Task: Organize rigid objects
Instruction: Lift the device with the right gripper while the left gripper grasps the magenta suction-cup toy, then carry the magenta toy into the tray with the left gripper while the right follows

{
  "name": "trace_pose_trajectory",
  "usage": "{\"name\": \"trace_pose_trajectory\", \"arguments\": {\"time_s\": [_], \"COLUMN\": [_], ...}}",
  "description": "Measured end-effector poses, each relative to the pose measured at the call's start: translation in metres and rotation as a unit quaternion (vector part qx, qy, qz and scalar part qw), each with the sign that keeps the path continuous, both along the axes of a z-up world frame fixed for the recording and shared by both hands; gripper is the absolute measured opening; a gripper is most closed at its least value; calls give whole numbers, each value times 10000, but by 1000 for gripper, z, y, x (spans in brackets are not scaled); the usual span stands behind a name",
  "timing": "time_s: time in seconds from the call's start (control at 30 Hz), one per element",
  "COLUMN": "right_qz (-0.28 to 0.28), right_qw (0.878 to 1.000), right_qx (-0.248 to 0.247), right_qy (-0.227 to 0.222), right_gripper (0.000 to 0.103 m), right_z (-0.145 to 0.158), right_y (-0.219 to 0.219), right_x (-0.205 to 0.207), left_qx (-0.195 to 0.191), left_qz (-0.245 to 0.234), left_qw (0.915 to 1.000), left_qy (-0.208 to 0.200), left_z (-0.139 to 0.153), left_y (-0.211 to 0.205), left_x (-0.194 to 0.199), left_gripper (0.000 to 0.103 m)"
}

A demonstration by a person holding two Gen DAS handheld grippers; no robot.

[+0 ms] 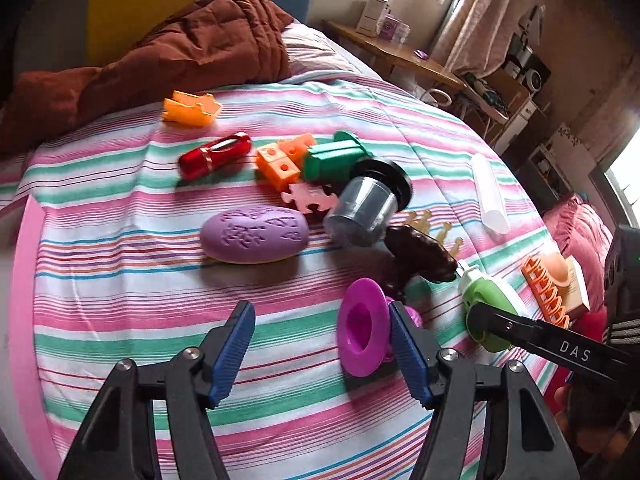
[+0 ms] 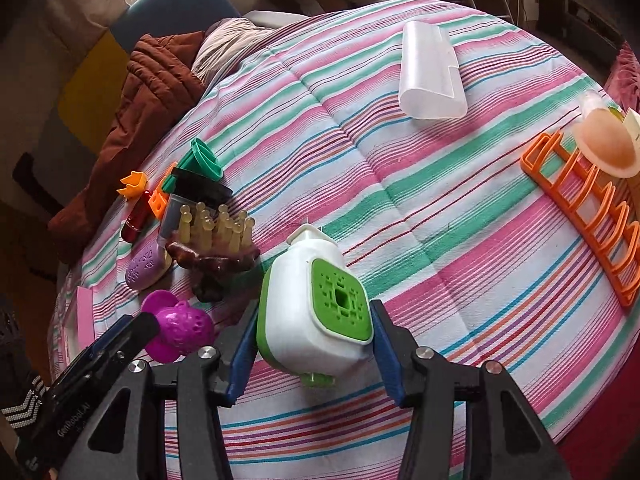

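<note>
On my far left the brown quilt (image 1: 168, 52) bunched against the striped bedspread (image 1: 120, 248), and the strip of cover below it lay open right to the pink edge. Next came the crowded patch: orange crown mould (image 1: 191, 109), red tube (image 1: 214, 156), orange cubes (image 1: 280, 162), green mould (image 1: 334, 156) and the grey cup with a black lid (image 1: 366, 204), all close together, with the purple egg-shaped piece (image 1: 254, 234) just in front and the dark brown brush (image 1: 420, 256) beside the cup.

My left gripper (image 1: 322, 344) hung over bare stripes with its fingers apart and nothing between them; its right-hand finger (image 1: 406, 354) sat against the magenta flanged toy (image 1: 360, 332), which lay outside the jaws.

My right gripper (image 2: 312, 344) had the white and green box (image 2: 316, 312) between its blue pads; the left pad touched the box's side, and I could not tell whether the right pad pressed on it or stood just off.

Beyond that box a broad stretch of bedspread stayed open. Farther right lay the translucent cover (image 2: 432, 72), well apart from everything, and at the right edge the orange rack (image 2: 584, 220) touched a peach dome (image 2: 608, 144).
</note>
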State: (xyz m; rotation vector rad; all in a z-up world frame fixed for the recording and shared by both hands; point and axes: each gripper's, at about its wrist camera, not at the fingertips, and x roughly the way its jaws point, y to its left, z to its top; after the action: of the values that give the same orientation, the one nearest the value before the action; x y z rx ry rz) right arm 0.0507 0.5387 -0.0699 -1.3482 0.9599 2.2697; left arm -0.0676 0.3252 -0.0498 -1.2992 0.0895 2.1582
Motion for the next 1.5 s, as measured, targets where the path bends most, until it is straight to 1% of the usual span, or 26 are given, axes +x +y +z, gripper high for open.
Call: {"name": "trace_pose_trajectory", "arguments": {"time_s": [0.07,0.13,0.17,0.23,0.3,0.33,0.37,0.43,0.53,0.6,0.67,0.7,0.73,0.77,0.8,0.87,0.93,1.07,1.17,1.37,1.5], "right_qz": [0,13,21,31,33,32,30,48,141,136,65,30,14,11,19,55,75,44,53,35,20], "right_qw": [10000,10000,10000,10000,10000,9999,9997,9991,9976,9947,9937,9934,9934,9938,9944,9951,9953,9961,9967,9965,9956], "right_qx": [-6,-14,-18,-24,-75,-146,-245,-377,-589,-910,-1020,-1034,-1023,-984,-930,-850,-813,-643,-541,-381,-297], "right_qy": [0,7,7,10,32,50,83,160,336,453,468,492,517,520,505,492,525,596,598,741,888], "right_gripper": [53,53,53,53,53,53,53,53,53,53,53,53,53,53,53,53,53,53,53,53,53], "right_z": [0,0,0,0,-1,-2,-3,-4,-3,-8,-10,-10,-9,-8,-7,-5,-3,2,5,13,19], "right_y": [0,0,0,-1,-1,0,0,0,-2,-1,1,1,2,2,1,0,-1,0,0,0,-1], "right_x": [0,-1,-1,0,0,0,0,0,-1,-1,0,1,1,0,0,-1,-2,0,0,3,5], "left_qx": [-132,-260,-254,-113,63,150,198,188,-112,-340,-498,-593,-660,-659,-542,-521,-398,-29,165,306,418], "left_qz": [158,380,478,601,636,592,525,293,-141,-291,-427,-442,-435,-420,-396,-355,-319,-175,-114,-77,39], "left_qw": [9997,9989,9985,9981,9978,9976,9975,9971,9955,9942,9942,9941,9944,9951,9958,9963,9973,9992,9993,9984,9975], "left_qy": [91,79,24,-3,185,314,437,680,935,975,853,788,702,599,616,579,531,367,324,477,568], "left_z": [0,-5,-8,-11,-8,-5,-1,3,2,-5,-15,-20,-26,-31,-31,-31,-28,-19,-11,8,21], "left_y": [-18,-37,-47,-62,-69,-68,-65,-53,-25,-10,1,4,5,3,-1,-8,-16,-39,-55,-86,-111], "left_x": [-3,-6,-9,-8,-2,2,6,14,16,10,2,-2,-5,-6,-6,-3,0,8,15,27,27], "left_gripper": [67,67,67,69,78,87,93,94,94,86,60,55,46,44,44,44,44,44,44,44,44]}}
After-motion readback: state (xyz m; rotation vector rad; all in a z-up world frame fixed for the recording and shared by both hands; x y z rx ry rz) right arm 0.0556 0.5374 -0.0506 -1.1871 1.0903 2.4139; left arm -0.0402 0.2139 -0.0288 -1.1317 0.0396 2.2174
